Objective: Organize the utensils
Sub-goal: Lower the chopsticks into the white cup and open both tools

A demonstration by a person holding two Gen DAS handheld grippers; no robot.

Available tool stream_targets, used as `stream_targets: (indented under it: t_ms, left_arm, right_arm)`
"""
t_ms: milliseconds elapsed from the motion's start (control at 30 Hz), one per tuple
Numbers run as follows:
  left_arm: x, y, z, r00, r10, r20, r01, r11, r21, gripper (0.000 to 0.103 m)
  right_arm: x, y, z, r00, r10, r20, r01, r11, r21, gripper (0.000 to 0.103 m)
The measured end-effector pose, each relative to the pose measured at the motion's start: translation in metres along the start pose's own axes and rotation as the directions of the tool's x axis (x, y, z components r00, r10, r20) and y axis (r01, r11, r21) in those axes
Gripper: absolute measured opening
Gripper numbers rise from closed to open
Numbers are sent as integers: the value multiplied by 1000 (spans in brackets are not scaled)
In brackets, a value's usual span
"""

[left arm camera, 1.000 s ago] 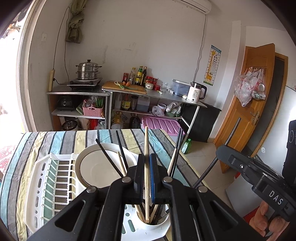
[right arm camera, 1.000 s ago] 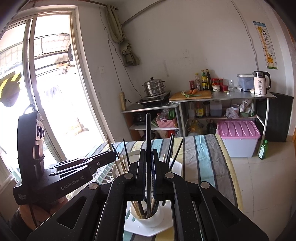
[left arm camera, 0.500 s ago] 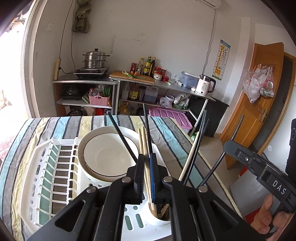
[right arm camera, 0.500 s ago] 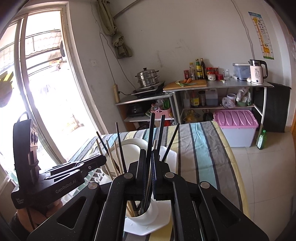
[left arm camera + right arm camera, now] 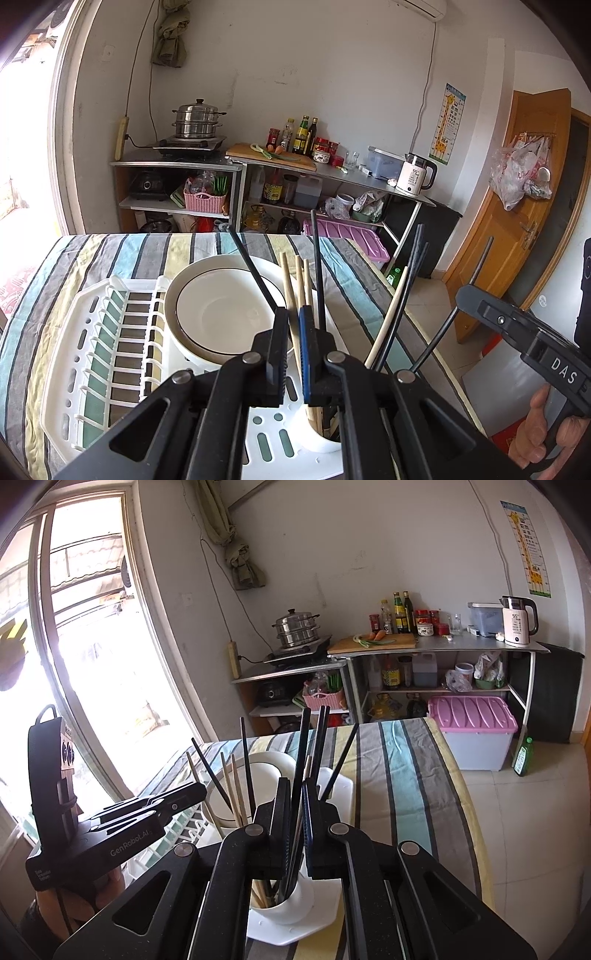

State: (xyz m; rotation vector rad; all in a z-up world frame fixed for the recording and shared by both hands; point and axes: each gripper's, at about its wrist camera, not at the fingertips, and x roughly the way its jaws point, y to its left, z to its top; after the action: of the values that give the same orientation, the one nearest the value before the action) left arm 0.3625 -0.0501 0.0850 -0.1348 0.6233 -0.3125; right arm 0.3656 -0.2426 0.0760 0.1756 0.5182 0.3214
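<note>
A white cup full of wooden and black chopsticks stands on the corner of a white dish rack. My left gripper hangs just above the cup, shut on a wooden chopstick whose lower end is in the cup. From the other side my right gripper is over the same cup. A black chopstick stands between its pads and reaches down into the cup; its jaws are opening. Each view shows the other gripper: the right gripper and the left gripper.
A white bowl with a dark rim line sits in the rack behind the cup. The table's striped cloth ends close to the cup at the right edge. A hand grips the right gripper's handle. Shelves and a pink box stand beyond the table.
The left view has dipped towards the rack and cup. The black chopstick in the right gripper now leans to the right instead of standing straight. Both chopsticks stay between the pads.
</note>
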Motion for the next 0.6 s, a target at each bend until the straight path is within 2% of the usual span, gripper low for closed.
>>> stream_targets:
  t_ms: [67,367,600]
  left_arm:
    - [-1,-1,-1,1000,5,-1,-5,1000,9,7]
    - [-13,-2,-8,1000,-3,13,3,1000,19,8]
    - [-36,-3,-24,1000,0,30,-1,1000,21,8]
  right_arm:
    - [-1,0,0,1000,-2,4,2,1000,1,15]
    - [-10,-4,-2,1000,-7,17,6,1000,7,16]
    - [-37,6,-18,999,-17,40,18,1000,-19,19]
